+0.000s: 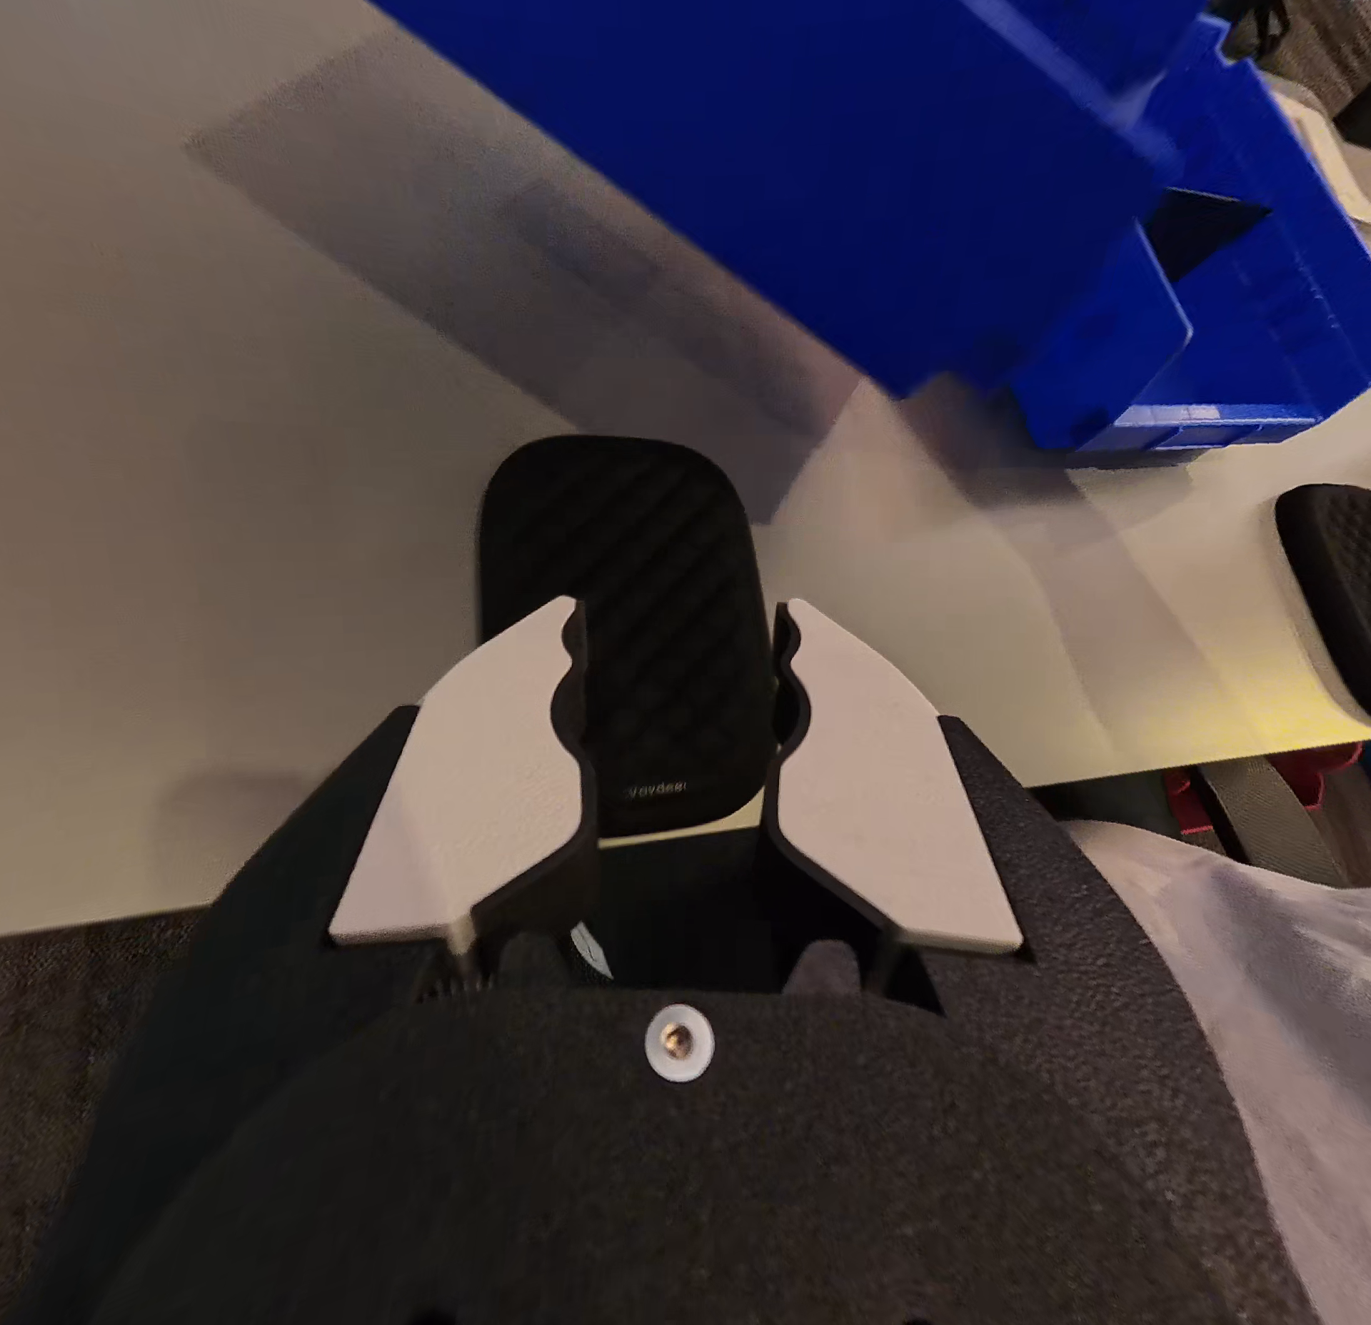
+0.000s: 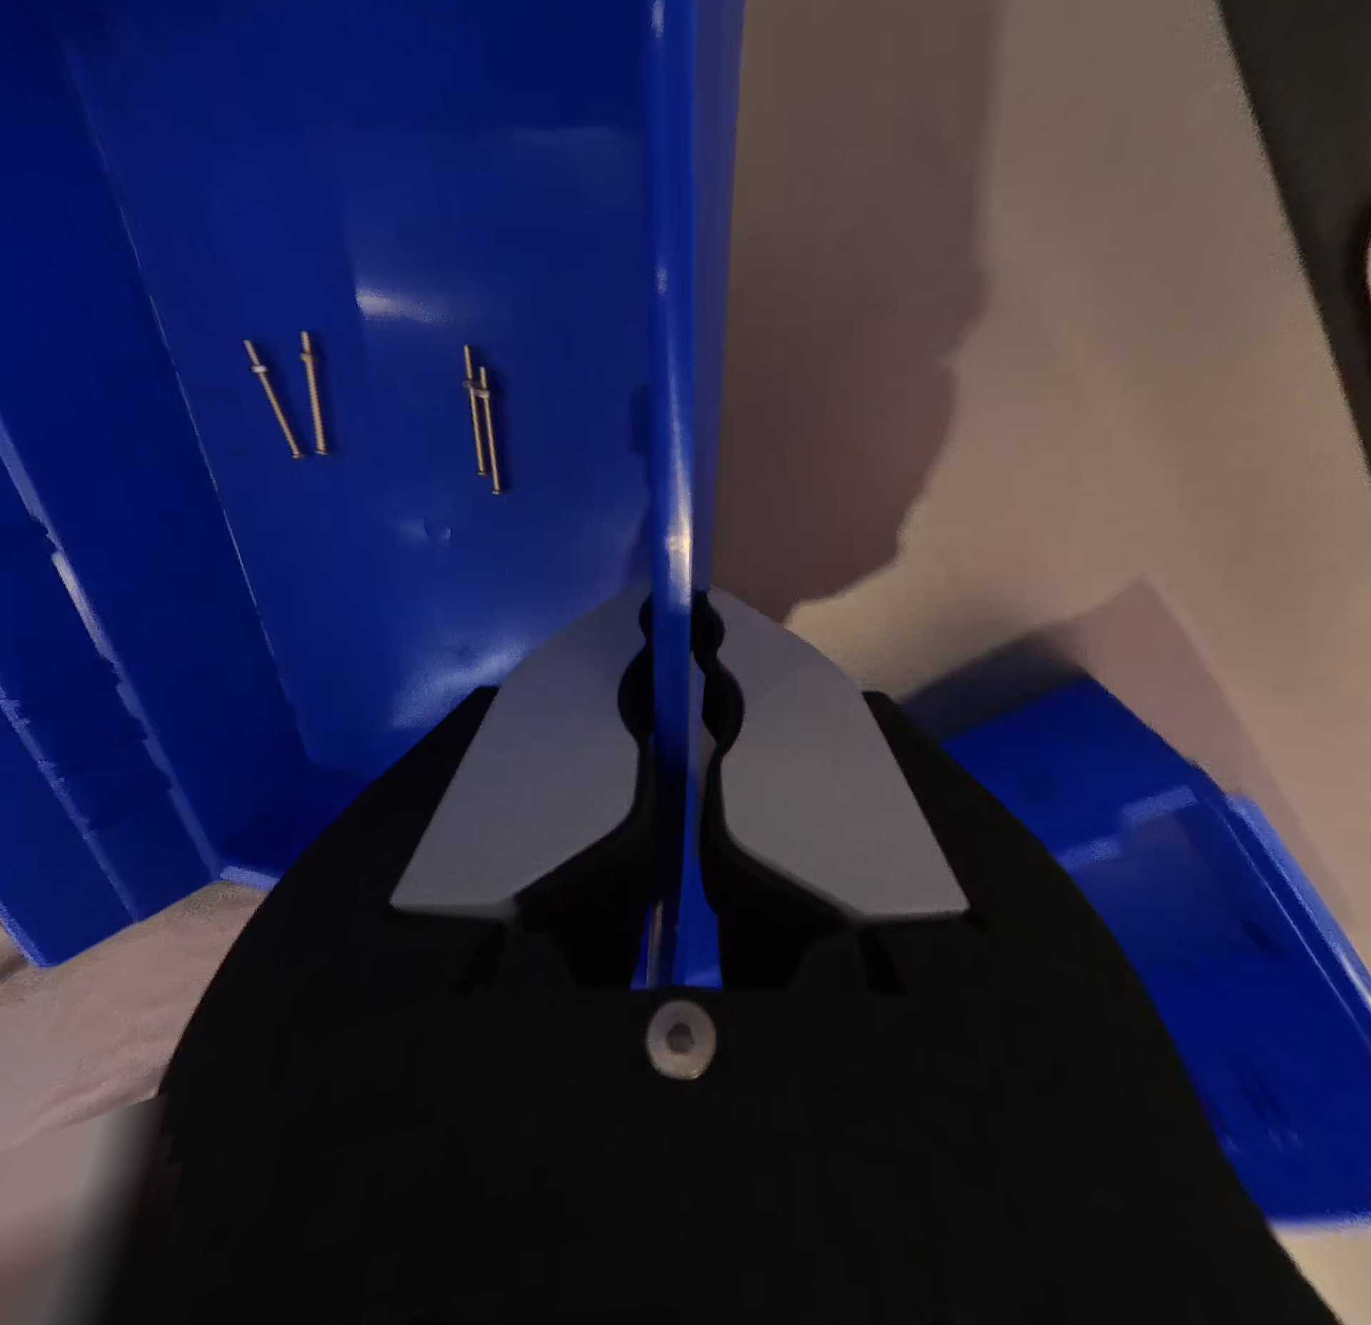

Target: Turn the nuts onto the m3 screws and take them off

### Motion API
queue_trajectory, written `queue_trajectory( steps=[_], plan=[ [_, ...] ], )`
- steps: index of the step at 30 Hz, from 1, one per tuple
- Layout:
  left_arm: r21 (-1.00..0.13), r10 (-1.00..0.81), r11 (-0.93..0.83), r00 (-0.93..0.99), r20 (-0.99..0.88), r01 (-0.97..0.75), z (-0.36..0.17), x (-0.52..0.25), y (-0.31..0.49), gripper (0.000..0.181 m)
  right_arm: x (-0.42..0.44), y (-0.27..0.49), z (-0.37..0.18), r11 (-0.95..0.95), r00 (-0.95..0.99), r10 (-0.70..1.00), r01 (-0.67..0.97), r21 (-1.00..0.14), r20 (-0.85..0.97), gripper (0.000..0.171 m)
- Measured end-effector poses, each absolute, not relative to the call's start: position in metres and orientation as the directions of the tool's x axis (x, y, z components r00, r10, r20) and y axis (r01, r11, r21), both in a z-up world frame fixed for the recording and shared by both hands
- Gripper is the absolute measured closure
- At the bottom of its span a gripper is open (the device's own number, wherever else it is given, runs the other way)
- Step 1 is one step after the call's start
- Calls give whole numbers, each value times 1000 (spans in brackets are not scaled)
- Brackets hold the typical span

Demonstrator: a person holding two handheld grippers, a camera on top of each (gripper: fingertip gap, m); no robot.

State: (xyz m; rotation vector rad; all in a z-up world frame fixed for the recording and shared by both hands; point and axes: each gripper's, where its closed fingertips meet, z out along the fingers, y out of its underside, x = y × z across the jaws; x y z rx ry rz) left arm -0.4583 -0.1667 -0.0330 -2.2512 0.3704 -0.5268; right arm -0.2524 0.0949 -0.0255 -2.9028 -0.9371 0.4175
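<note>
In the right wrist view my right gripper (image 2: 674, 622) is shut on the thin side wall (image 2: 671, 325) of a blue bin. Several long brass screws (image 2: 311, 392), some with a small nut threaded on, lie on the bin's blue floor (image 2: 415, 214) to the left of that wall. In the left wrist view my left gripper (image 1: 676, 611) is open and empty, hovering over a black ribbed pad (image 1: 653, 548) on the white table (image 1: 222, 473). The blue bin's outside (image 1: 779, 140) shows at the upper right of that view.
A second blue bin (image 2: 1187, 918) lies at the lower right of the right wrist view, and more blue bins (image 1: 1224, 325) stack at the right of the left wrist view. Another black pad (image 1: 1328, 585) sits at the table's right edge. The table's front edge (image 1: 148, 918) is near. The left gripper's tips are roughly 35 centimeters from the right gripper's.
</note>
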Motion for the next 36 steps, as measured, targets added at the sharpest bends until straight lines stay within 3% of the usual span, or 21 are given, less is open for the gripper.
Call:
queue_trajectory(
  steps=[7,17,21,27,31,35,36],
  plan=[
    [-741,-364,-668,897,251,-63,-36,-482,-179,133,-289,123,-91,-897,839,443,416,-151,-317,165],
    [-774,-336,-632,893,299,22,-31,-471,-126,125,-266,134,-117,-963,914,251,201,-182,-319,159],
    [-781,-347,-625,889,299,19,-27,-450,-81,118,-262,140,-98,-930,889,320,229,-288,-328,153],
    [-770,-299,-637,925,236,-10,-35,-420,-14,106,-230,142,-16,-675,852,523,442,-591,40,136],
    [-695,-278,-711,951,132,-112,-65,-407,15,108,-218,82,23,-590,772,635,483,-647,-3,133],
    [-604,-264,-766,964,-15,-219,-93,-424,28,132,-170,28,44,-548,750,661,471,-691,-13,135],
    [-591,-294,-773,956,10,-231,-97,-423,28,149,-153,17,46,-541,756,654,477,-693,9,136]
  ],
)
